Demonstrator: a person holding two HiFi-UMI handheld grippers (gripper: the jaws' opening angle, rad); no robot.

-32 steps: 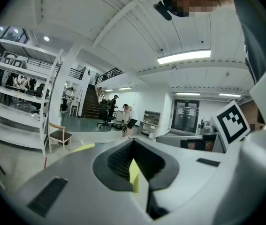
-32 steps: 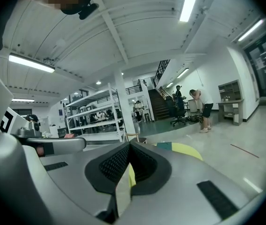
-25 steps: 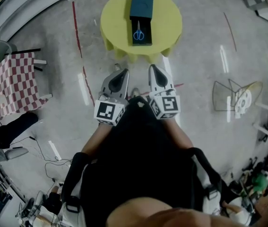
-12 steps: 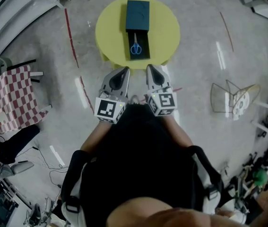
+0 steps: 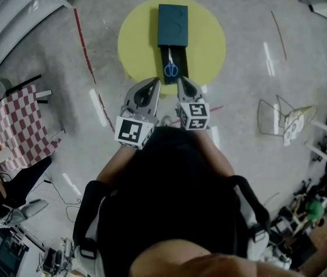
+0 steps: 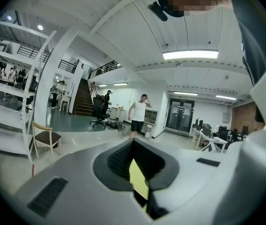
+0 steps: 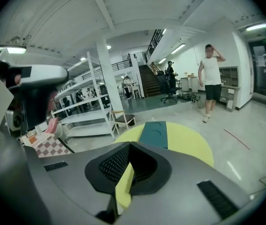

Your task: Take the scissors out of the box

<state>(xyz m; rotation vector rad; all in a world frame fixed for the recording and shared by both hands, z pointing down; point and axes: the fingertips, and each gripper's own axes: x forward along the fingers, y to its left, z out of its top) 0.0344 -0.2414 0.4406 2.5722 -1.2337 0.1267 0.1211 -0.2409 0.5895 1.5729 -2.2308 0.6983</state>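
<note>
Head view: scissors [image 5: 170, 69] lie in the open tray of the dark box [image 5: 172, 25], upper centre, on the yellow tabletop [image 5: 209, 45]. Just below, left gripper [image 5: 153, 82] and right gripper [image 5: 181, 81] have jaws closed together, empty.

Fig. Held out side by side ahead of my black-clad torso [image 5: 169, 195] are my grey, two-jaw left gripper [image 5: 150, 84] and matching right gripper [image 5: 183, 83]. My bare forearms [image 5: 115, 167] trail behind their marker cubes. Both pairs of jaws are pressed together.
</note>
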